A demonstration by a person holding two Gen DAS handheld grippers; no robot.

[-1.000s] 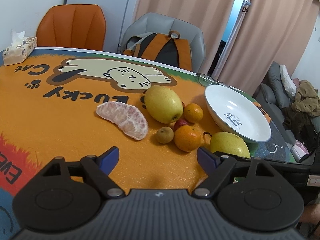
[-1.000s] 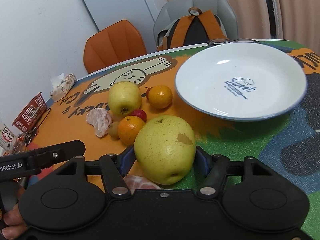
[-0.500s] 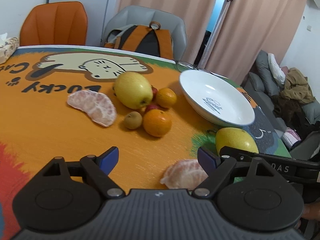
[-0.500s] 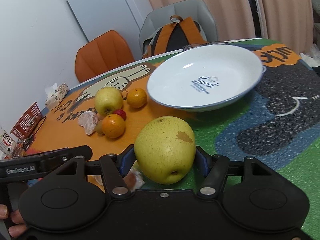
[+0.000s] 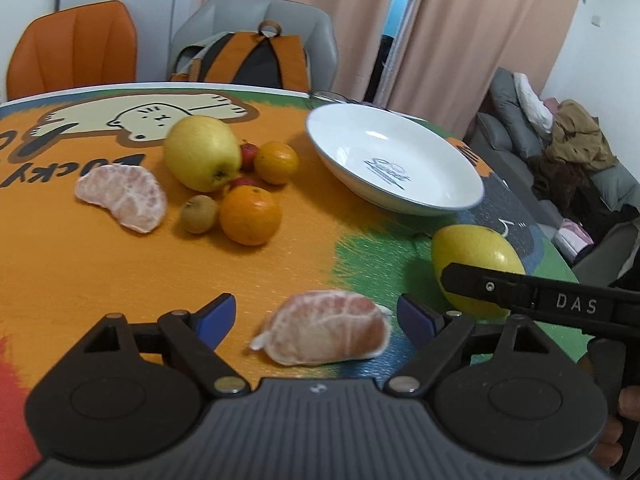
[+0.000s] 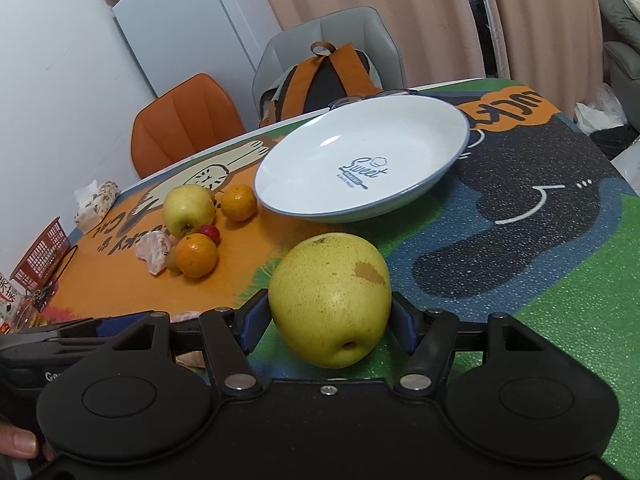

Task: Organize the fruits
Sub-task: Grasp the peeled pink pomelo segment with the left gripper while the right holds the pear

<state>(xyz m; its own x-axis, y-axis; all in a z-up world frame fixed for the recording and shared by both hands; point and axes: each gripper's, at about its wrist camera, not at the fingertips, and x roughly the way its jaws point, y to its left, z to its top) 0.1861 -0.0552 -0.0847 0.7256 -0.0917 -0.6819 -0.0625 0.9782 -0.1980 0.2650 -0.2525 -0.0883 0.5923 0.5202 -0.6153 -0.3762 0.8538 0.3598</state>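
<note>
My right gripper [image 6: 325,318] is shut on a yellow-green pear [image 6: 330,298], held near the table's front; the pear also shows in the left wrist view [image 5: 474,258]. My left gripper [image 5: 316,316] is open, its blue pads either side of a peeled pomelo piece [image 5: 326,328] lying on the table. An empty white plate [image 6: 360,160] marked "Sweet" sits beyond the pear. To its left is a cluster: a yellow apple [image 5: 202,152], two oranges [image 5: 250,220] [image 5: 277,162], a small brown fruit [image 5: 199,214], small red fruits [image 5: 248,152] and another pomelo piece [image 5: 126,196].
The table carries a colourful cat mat [image 5: 100,264]. An orange chair [image 5: 74,50] and a grey chair with a backpack [image 5: 256,58] stand behind it. A tissue pack [image 6: 96,200] and red basket [image 6: 38,256] sit at the far left.
Both grippers have drawn back toward the table's front. The pear travelled with the right gripper away from the cluster. The near pomelo piece has come between the left gripper's open fingers.
</note>
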